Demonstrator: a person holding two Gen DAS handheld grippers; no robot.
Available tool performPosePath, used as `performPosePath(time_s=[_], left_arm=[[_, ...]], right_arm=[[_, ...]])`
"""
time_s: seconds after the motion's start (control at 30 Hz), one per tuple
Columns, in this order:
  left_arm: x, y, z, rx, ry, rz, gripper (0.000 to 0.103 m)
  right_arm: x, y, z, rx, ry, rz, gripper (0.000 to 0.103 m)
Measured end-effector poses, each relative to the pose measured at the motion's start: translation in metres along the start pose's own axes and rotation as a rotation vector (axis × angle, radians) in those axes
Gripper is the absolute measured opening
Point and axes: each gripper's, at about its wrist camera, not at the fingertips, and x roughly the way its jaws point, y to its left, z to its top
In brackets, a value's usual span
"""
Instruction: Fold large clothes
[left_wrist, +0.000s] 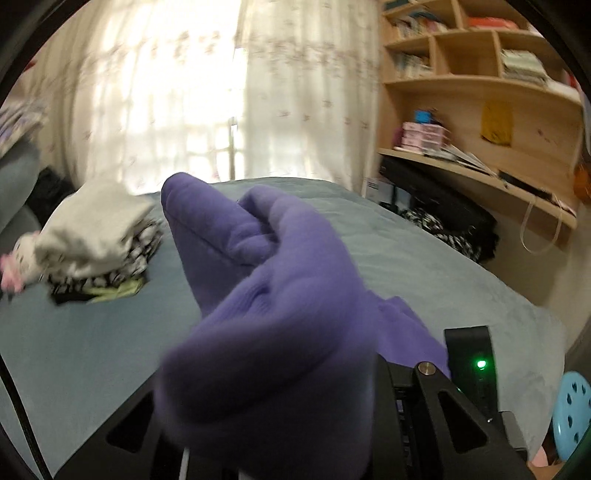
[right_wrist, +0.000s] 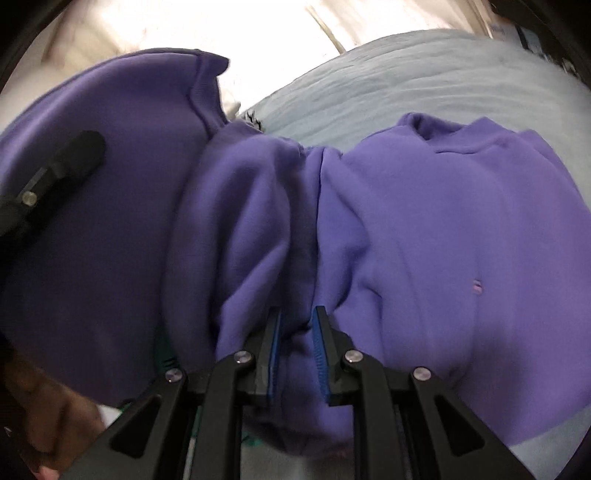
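Both hand-held grippers are gripping the purple sweater (right_wrist: 424, 221): the right (right_wrist: 297, 325) pinching a fold, the left (left_wrist: 266, 424) buried in fabric. Shelves (left_wrist: 480, 55) are holding books above the bed (left_wrist: 424, 266).

A sweatshirt (right_wrist: 461, 221) lies on the bed (right_wrist: 424, 74), clothes pile (left_wrist: 92, 240) behind.

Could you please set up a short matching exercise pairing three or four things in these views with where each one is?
Things:
1 purple sweatshirt
2 folded clothes pile
3 blue stool
4 books

Places:
A on the wooden shelves
B beside the bed, lower right in the left wrist view
C pinched in the right gripper
D on the bed's far left side

Pairs: 1-C, 2-D, 3-B, 4-A
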Motion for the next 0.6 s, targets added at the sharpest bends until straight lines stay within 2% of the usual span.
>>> performPosePath(time_s=[0.1, 0.3, 0.43, 0.6], left_arm=[[0.008, -0.036, 0.010, 0.036, 0.027, -0.037, 0.017], [0.049, -0.105, 0.011, 0.079, 0.113, -0.120, 0.018], [0.081, -0.153, -0.003, 0.136, 0.189, -0.150, 0.018], [0.130, -0.207, -0.045, 0.283, 0.308, -0.127, 0.018]], right_arm=[[-0.034, -0.021, 0.000, 0.035, -0.048, -0.005, 0.017], [-0.117, -0.087, -0.002, 0.123, -0.209, -0.155, 0.017], [-0.160, -0.134, -0.006, 0.185, -0.289, -0.248, 0.017], [-0.168, -0.161, -0.009, 0.245, -0.291, -0.302, 0.017]])
